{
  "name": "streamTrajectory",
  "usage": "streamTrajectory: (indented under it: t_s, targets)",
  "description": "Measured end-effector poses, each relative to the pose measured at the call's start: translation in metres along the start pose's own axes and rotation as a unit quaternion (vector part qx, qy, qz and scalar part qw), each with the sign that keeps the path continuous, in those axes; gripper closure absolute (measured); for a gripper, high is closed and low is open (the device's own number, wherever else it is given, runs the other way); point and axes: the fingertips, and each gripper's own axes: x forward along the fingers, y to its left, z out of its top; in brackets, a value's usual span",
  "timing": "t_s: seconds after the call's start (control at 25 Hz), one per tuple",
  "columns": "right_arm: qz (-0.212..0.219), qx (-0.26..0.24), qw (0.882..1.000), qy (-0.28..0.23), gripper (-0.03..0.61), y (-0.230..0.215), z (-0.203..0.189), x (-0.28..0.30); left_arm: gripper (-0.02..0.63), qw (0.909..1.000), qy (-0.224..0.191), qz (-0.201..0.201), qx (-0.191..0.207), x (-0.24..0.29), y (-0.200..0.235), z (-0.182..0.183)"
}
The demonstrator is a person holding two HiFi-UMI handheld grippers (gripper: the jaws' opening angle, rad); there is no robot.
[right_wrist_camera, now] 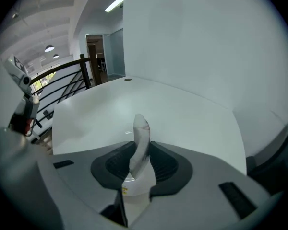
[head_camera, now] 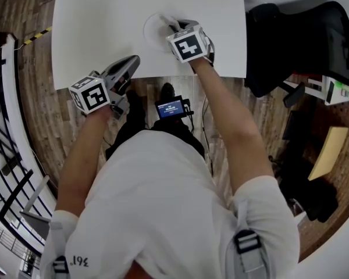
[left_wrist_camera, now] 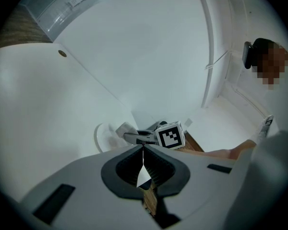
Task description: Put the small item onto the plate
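A white round plate [head_camera: 152,30] lies on the white table [head_camera: 99,28], near its front edge. My right gripper [head_camera: 173,24] hovers over the plate's right part, shut on a small white packet [right_wrist_camera: 141,134] that stands upright between the jaws of my right gripper [right_wrist_camera: 140,146]. In the left gripper view the plate [left_wrist_camera: 102,137] and the right gripper [left_wrist_camera: 134,137] show just ahead, with the packet's end over the plate. My left gripper [head_camera: 132,61] rests at the table's front edge, left of the plate. It is shut, and the left gripper [left_wrist_camera: 143,148] holds nothing.
A black office chair [head_camera: 302,39] stands right of the table. A small screen on a stand [head_camera: 170,107] sits on the wooden floor below the table's front edge. A black railing [head_camera: 6,132] runs along the left. A hole [right_wrist_camera: 128,79] marks the table's far edge.
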Motion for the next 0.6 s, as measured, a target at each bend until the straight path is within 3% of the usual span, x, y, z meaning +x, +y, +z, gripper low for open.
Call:
streamTrajectory:
  t_s: [0.16,0.32,0.6]
  targets:
    - [-0.043,-0.087,0.995,0.004,0.479,-0.009,0.005,0.004,0.609,1.0,0.007,0.001,-0.006,0.003,0.004,-0.006]
    - [-0.08,-0.164,0.983,0.015,0.48,-0.012,0.005,0.01,0.609,0.9999,0.012,0.003,-0.01,0.002,0.007,-0.007]
    - [-0.088,-0.193,0.977,0.0,0.479,0.0,0.003,0.011,0.609,0.9996,0.009,0.01,-0.024,-0.001,0.012,-0.009]
